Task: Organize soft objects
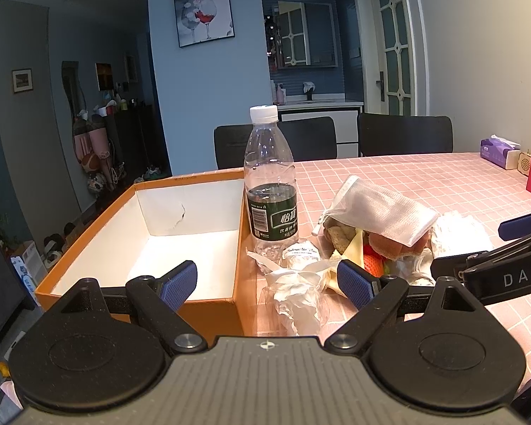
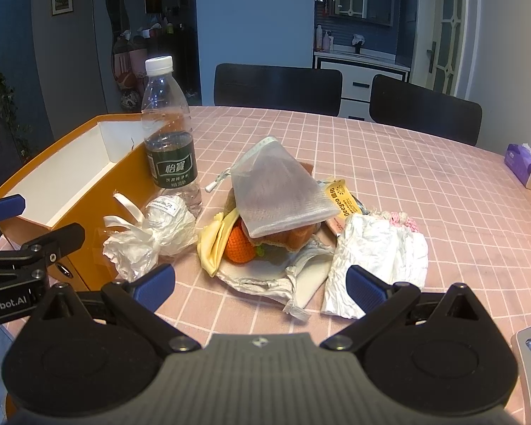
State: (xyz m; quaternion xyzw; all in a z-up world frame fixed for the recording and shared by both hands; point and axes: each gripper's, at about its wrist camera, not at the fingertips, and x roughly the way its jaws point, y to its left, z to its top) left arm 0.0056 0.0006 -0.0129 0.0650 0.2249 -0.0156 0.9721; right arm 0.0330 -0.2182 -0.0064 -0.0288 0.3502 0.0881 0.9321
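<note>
Your pile of soft things [image 2: 276, 219] sits on the table just right of the orange box [image 2: 70, 191], with the water bottle [image 2: 170, 131] upright between them, close against the box wall. On top lies a white mesh pouch [image 2: 278, 191], draped over an orange knitted piece [image 2: 239, 244] and a yellow cloth [image 2: 214, 241]; beneath is a cream drawstring bag [image 2: 293, 283]. A crinkled white paper packet [image 2: 375, 262] lies at the pile's right, and a white wrapped ball with ribbon [image 2: 166, 223] at its left, apparently touching the bottle's base, though the angle is poor.

The box is open-topped, white inside [image 1: 180, 248] and holding nothing, its near rim low and clear to pass over.

Your left gripper [image 1: 267, 281] is spread wide and holds nothing, straddling the box's right wall. Your right gripper [image 2: 260, 283] is likewise released, hanging before the pile's near edge.

The pink checked tablecloth [image 2: 407, 177] is bare beyond the pile; two black chairs [image 2: 278, 86] stand at the far side, a tissue box [image 2: 524, 166] at the right edge.
</note>
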